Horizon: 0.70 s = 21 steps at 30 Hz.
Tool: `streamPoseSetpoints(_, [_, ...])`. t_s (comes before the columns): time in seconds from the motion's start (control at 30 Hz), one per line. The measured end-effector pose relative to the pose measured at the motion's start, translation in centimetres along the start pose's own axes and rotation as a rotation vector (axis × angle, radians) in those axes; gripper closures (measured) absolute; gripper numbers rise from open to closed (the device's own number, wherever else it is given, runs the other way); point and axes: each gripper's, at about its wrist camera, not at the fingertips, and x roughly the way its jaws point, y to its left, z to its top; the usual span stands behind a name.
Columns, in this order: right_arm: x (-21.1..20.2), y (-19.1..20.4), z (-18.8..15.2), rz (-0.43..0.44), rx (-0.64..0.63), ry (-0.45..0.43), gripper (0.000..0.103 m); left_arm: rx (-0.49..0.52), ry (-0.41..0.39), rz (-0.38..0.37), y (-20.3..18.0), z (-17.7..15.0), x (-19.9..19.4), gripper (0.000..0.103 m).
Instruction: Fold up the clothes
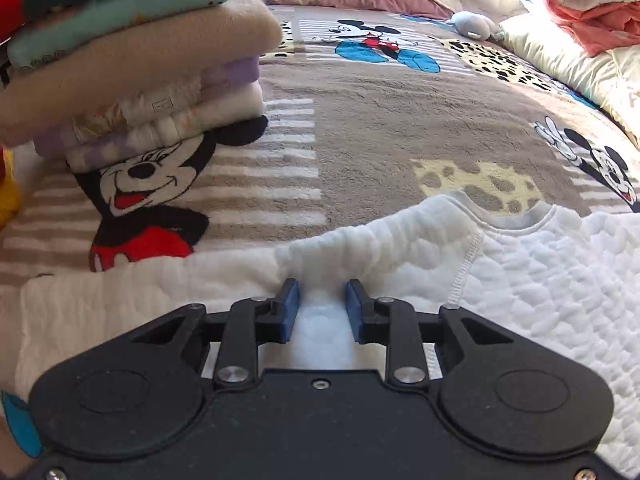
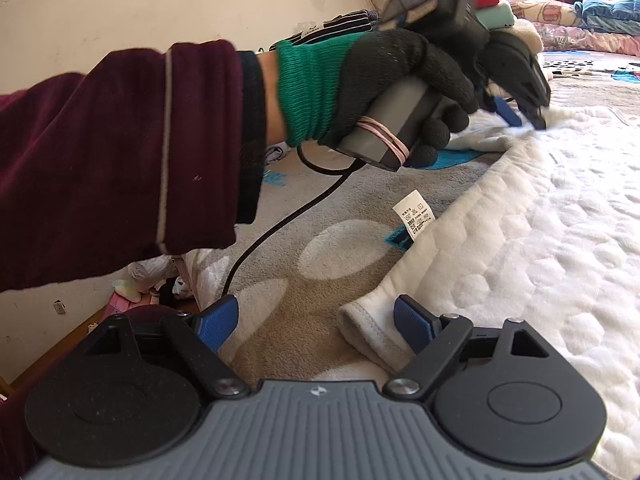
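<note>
The left claw (image 1: 322, 306) pinches a raised fold of the white quilted garment (image 1: 520, 280), with cloth bunched between its blue pads (image 1: 289, 308). The garment lies flat on the cartoon-print blanket (image 1: 360, 140), spreading to the right of and beneath this claw; its grey-edged neckline (image 1: 516, 222) sits just ahead and to the right. A stack of folded clothes (image 1: 140, 60) stands ahead and to the left, its upper part cut off by the frame edge.

The right claw (image 2: 316, 324) is spread wide and grips nothing. Its right pad (image 2: 412, 326) rests against a hem corner of the garment (image 2: 520, 260); bare blanket (image 2: 280, 280) shows between the pads.

Only the right wrist view shows the gloved left hand (image 2: 380, 92) around the left claw's handle, the dark red sleeve (image 2: 120, 160), a cable (image 2: 272, 232) and the care label (image 2: 416, 218) at the garment edge. There the left claw's tips (image 2: 520, 116) are blurred, so the pinch cannot be made out. The stack appears clearly only in the left wrist view.
</note>
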Motion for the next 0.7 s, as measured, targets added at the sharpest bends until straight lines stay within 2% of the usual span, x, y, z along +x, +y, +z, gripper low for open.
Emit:
streamPoseSetpoints(0.03, [0.1,-0.1,0.1,0.002,0.002,0.001,0.018,0.002,-0.031,-0.001,-0.3,0.1,-0.6,0.077])
streamPoseSetpoints(0.13, [0.2,-0.5,0.3,0.009,0.007,0.005,0.018,0.046,-0.046,-0.029,-1.2,-0.3,-0.6,0.077])
streamPoseSetpoints(0.17, [0.2,-0.6,0.4,0.012,0.008,0.006,0.018,0.064,0.007,-0.003,-1.4,-0.8,0.7,0.076])
streamPoseSetpoints(0.2, [0.3,-0.7,0.4,0.014,0.009,0.007,0.018,0.077,-0.02,0.002,-1.6,-1.1,0.5,0.076])
streamPoseSetpoints(0.33, [0.1,-0.4,0.7,0.015,-0.01,0.0,0.018,0.062,-0.146,0.021,-2.6,-1.7,-4.4,0.076])
streamPoseSetpoints(0.47, [-1.5,0.7,1.3,-0.006,-0.091,-0.001,0.019,0.1,-0.239,0.08,-3.3,-5.3,-10.2,0.076])
streamPoseSetpoints(0.6, [-6.3,0.8,0.9,-0.034,-0.068,-0.027,0.019,-0.02,-0.28,0.075,-2.1,-10.2,-14.3,0.076])
streamPoseSetpoints(0.7, [-10.6,-0.4,0.3,-0.123,-0.002,-0.101,0.019,-0.079,-0.288,0.025,-2.5,-13.2,-16.1,0.076])
